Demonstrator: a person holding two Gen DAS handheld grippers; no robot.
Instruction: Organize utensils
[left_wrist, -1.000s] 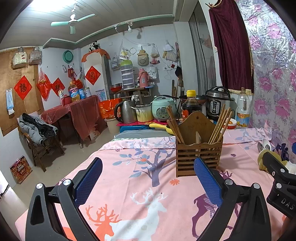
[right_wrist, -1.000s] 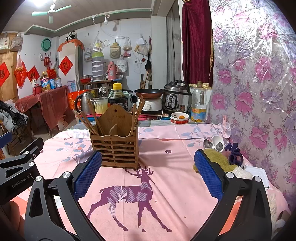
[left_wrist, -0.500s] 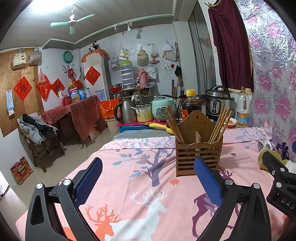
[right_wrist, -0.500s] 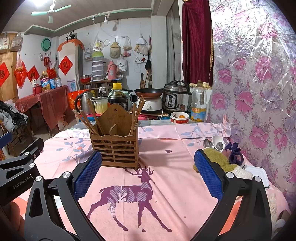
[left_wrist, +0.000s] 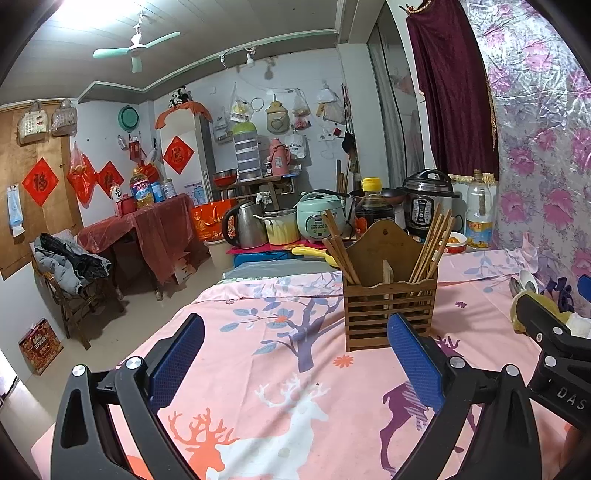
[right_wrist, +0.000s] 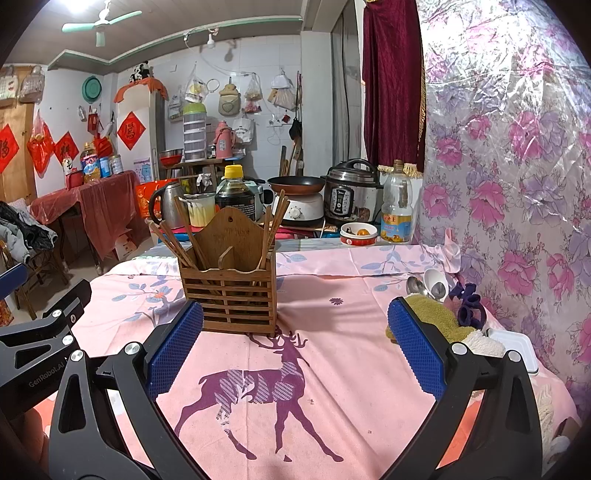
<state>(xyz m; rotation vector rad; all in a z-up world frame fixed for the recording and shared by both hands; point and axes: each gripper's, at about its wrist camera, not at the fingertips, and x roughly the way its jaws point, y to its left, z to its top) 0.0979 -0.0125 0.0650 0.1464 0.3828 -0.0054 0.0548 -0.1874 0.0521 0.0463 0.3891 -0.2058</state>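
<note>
A slatted wooden utensil holder (left_wrist: 389, 306) stands upright on the pink deer-print tablecloth (left_wrist: 280, 354); it also shows in the right wrist view (right_wrist: 229, 295). Several wooden chopsticks (left_wrist: 338, 247) lean out of both its compartments (right_wrist: 184, 236). Spoons (right_wrist: 428, 284) lie on a green cloth (right_wrist: 436, 317) by the right wall; the spoons also show in the left wrist view (left_wrist: 524, 282). My left gripper (left_wrist: 295, 354) is open and empty, in front of the holder. My right gripper (right_wrist: 295, 343) is open and empty, in front and to the right of the holder.
A white lidded box (right_wrist: 513, 347) sits at the table's right edge. Behind the table stand a soy sauce bottle (right_wrist: 234, 192), a kettle (right_wrist: 168, 203), a pressure cooker (right_wrist: 351, 199), an oil bottle (right_wrist: 397, 206) and a small bowl (right_wrist: 358, 234). The flowered wall (right_wrist: 517, 166) bounds the right side.
</note>
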